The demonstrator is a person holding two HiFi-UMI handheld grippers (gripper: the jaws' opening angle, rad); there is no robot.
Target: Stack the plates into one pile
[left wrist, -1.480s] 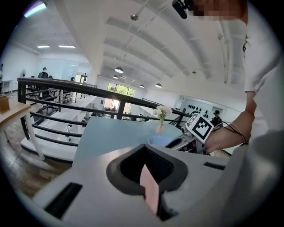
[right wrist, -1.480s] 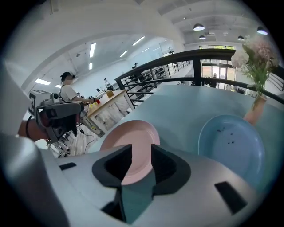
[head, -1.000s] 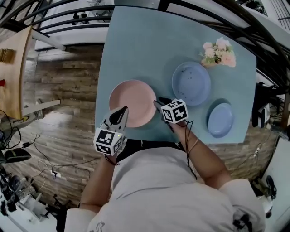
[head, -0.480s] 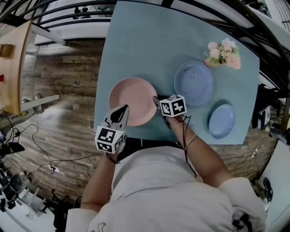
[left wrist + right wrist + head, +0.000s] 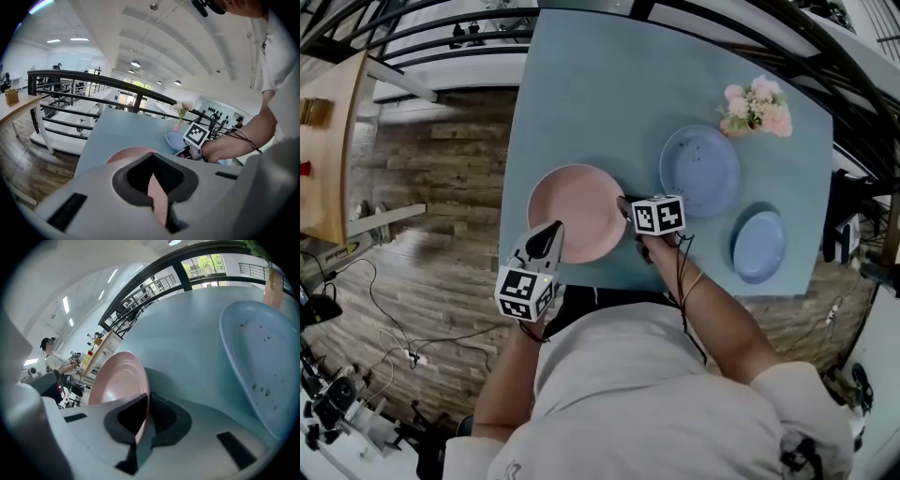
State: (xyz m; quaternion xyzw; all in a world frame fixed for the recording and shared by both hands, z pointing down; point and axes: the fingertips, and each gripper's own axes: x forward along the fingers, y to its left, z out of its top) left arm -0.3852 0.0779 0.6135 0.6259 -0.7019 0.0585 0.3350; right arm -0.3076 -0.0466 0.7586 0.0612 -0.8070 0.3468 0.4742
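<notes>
pink plate (image 5: 577, 211) sits flat near the front edge of the bench (image 5: 600, 84). your right tool (image 5: 625, 204) has just been closing onto its right rim, which is now pinched between the jaws. left tool (image 5: 548, 234) hovers just beside the near-left rim, jaws drawn together on nothing. speckled blue plate (image 5: 698, 171) lies just right of your right tool, so that hand looks the nearer carrier.

I see a pink flower posy (image 5: 757, 105) at the teal table's (image 5: 581, 84) far right corner, a black railing (image 5: 441, 39) beyond, a wood-plank floor (image 5: 441, 169), and a wooden desk (image 5: 328, 159) left.
</notes>
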